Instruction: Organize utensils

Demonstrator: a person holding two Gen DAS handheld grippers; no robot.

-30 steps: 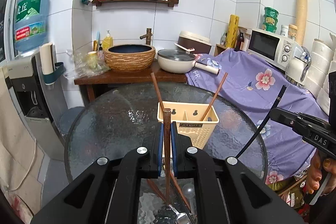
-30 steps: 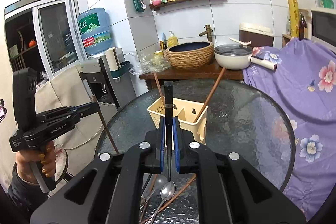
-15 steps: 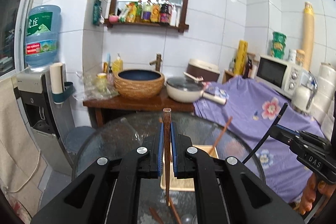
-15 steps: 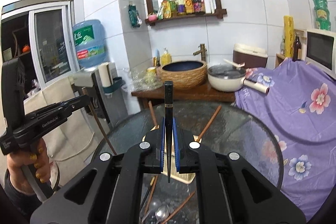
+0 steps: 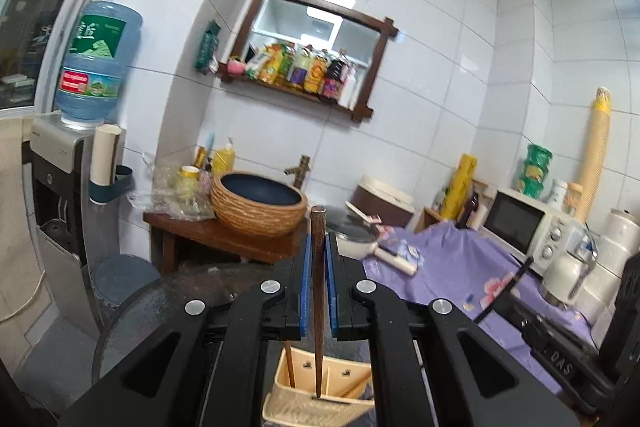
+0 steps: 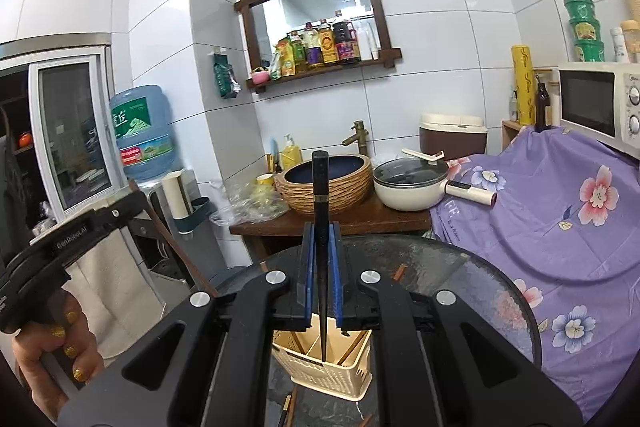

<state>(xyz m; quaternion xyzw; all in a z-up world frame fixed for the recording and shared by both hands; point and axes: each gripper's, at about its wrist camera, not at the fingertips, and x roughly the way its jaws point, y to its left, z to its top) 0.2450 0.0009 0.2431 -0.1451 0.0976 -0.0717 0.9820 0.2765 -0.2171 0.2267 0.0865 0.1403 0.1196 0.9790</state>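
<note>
Now both grippers carry a stick over the basket. Nearest in the left wrist view, the left gripper (image 5: 318,291) has its blue pads closed on a brown chopstick (image 5: 317,267), held upright, its lower tip hanging just above or just inside the basket (image 5: 316,407); which of the two cannot be told. Likewise in the right wrist view, the right gripper (image 6: 321,267) is clamped on a black chopstick (image 6: 321,227), also upright, its point down over the basket's (image 6: 332,375) middle divider, whether touching is unclear.

So the task looks partly done. Inside the basket, brown chopsticks (image 6: 352,347) already lean in its compartments, one showing its top end past the right gripper's far side. Neither held stick appears released yet, so dropping these two in is the step at hand.

Below the basket, at the near edge of the glass table (image 6: 480,291), a few ends of loose sticks (image 6: 289,405) show, so more seems left to gather; how many is hidden by the gripper body.

Beyond the table's far edge stands a wooden counter with a woven basin (image 6: 328,187) and a pot (image 6: 412,183), no part of the job.
</note>
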